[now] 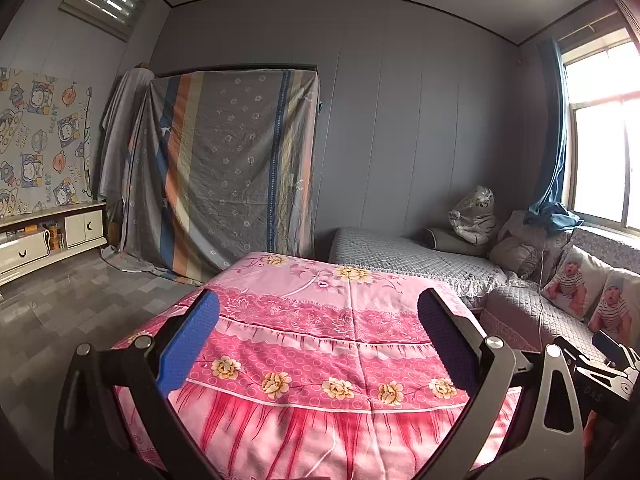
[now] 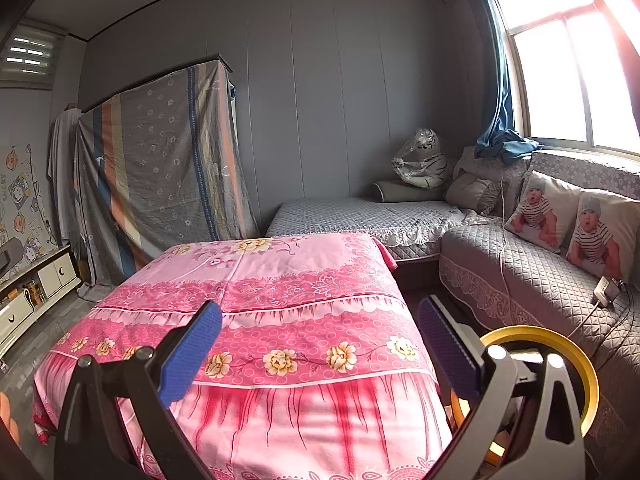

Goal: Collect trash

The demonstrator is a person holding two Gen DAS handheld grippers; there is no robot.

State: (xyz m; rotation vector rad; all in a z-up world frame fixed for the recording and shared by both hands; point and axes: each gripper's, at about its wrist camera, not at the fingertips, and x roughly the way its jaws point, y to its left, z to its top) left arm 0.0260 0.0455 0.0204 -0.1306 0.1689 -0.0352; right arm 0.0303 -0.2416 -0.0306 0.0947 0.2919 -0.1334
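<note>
A table covered with a pink flowered cloth [image 1: 320, 340] fills the middle of both views [image 2: 260, 320]. No loose trash shows on it. A yellow-rimmed bin [image 2: 576, 356] stands at the table's right side, partly behind my right gripper's frame. My left gripper [image 1: 318, 336] is open and empty above the near part of the table. My right gripper [image 2: 320, 344] is open and empty above the table's near right part, with the bin just to its right. The other gripper's body [image 1: 608, 372] shows at the right edge of the left wrist view.
A grey quilted corner sofa [image 2: 520, 272] with two baby-print cushions [image 2: 576, 220] runs along the right under the window. A charger and cables [image 2: 606, 290] lie on its seat. A cloth-draped wardrobe [image 1: 224, 168] stands at the back. A low white cabinet [image 1: 44, 240] lines the left wall.
</note>
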